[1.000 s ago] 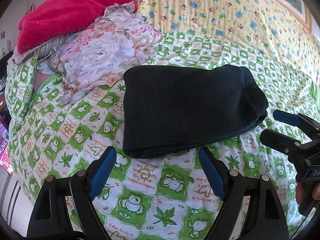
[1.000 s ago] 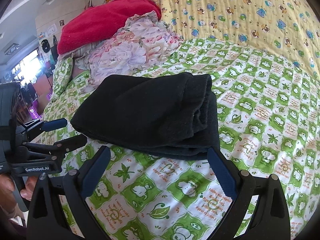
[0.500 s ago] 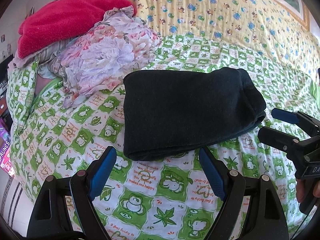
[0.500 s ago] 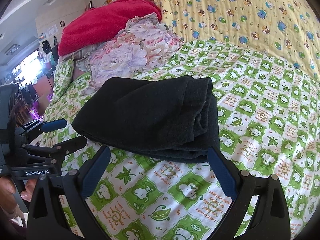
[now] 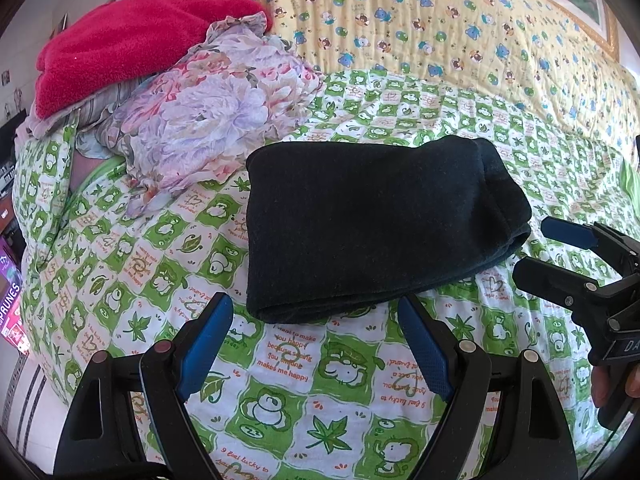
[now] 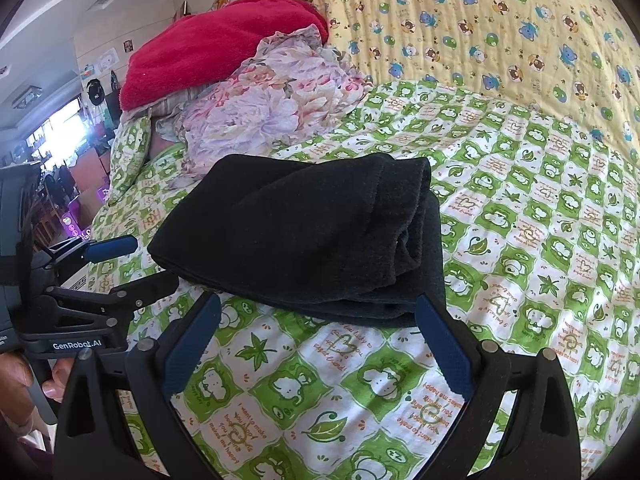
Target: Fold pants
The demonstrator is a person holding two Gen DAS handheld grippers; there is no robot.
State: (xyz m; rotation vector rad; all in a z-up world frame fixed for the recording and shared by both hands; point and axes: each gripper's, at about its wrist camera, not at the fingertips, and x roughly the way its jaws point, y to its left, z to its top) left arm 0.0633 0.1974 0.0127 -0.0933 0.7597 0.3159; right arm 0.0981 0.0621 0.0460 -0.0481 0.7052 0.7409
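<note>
Two grippers: I have both spread wide and empty, neither touching cloth.
Left gripper [image 5: 316,344]: low centre of the left view, blue pads apart, tips just short of the near folded edge of the pants [image 5: 376,224].
Right gripper [image 6: 316,344]: low centre of the right view, pads apart, tips close to the near hem of the pants [image 6: 304,240]; in the left view I see it at the right edge [image 5: 560,248], beside the bundle's layered end.
Pants, place: middle of both views, a dark compact stack lying flat on the green sheet [image 5: 280,408].
Pants, long axis: it runs left to right across the left view; the rolled fold sits at the frame's left, the stacked open layers at its right.
Which tool is nearer: I judge them about equal; my left faces the long side, my right stands at the layered end.
Task state: I judge the fold nearly or fully done; at most a last tidy or half-fold along that axis is left.
Other things: floral cloth [image 5: 208,120] and red blanket [image 5: 136,44] lie in the upper left, apart from the pants.
</note>
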